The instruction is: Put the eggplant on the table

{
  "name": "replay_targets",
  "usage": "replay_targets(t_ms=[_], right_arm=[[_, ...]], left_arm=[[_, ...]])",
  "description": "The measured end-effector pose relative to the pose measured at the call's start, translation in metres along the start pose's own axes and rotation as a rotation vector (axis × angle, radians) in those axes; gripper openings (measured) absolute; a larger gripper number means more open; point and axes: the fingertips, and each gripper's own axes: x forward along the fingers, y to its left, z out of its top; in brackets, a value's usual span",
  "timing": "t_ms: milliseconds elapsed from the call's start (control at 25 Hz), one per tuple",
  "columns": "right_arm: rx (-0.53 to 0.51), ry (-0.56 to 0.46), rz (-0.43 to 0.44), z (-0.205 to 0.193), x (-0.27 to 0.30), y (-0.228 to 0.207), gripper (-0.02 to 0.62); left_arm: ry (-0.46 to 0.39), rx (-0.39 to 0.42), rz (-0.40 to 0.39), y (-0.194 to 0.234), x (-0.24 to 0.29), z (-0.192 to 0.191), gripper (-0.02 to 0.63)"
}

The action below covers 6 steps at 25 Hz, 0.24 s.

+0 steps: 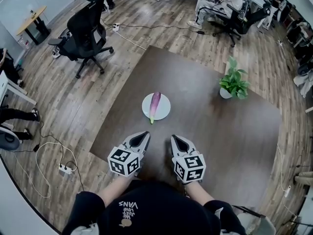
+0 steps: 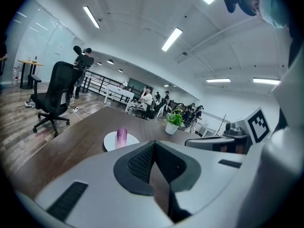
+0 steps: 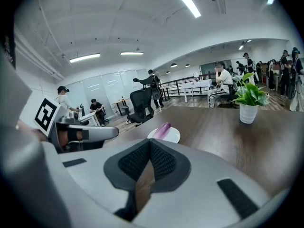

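The eggplant (image 1: pixel 155 105) is seen lying lengthwise on a white plate (image 1: pixel 166 110) near the middle of the brown desk (image 1: pixel 210 131), its green stem end turned toward the person. The left hand-held gripper (image 1: pixel 145 135) and the right hand-held gripper (image 1: pixel 174 138) are held side by side near the front edge of the desk, short of the plate. On each, the jaws are pressed together with nothing between them, so the eggplant has not yet been taken.

Several risks can be judged from here. If the jaws are not spread before the plate is reached, the eggplant would be pushed and could be rolled off, or the plate could be shoved across the desk. The skin looks smooth and the body is tapered, so a grip taken near the thin end could be lost as the eggplant is lifted. If the pinch is made too low, the plate rim could be caught and tipped. The flesh could be bruised by a hard squeeze. The potted plant (image 1: pixel 234 82) stands well apart to the right and is unlikely to be struck.
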Motion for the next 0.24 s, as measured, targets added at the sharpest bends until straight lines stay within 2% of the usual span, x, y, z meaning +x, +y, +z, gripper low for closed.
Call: replay_targets(t_ms=[240], right_arm=[[-0.006, 0.003, -0.003, 0.0033, 0.0047, -0.0019, 0.018]], left_arm=[[0.006, 0.003, -0.006, 0.0017, 0.0040, 0.0008, 0.011]])
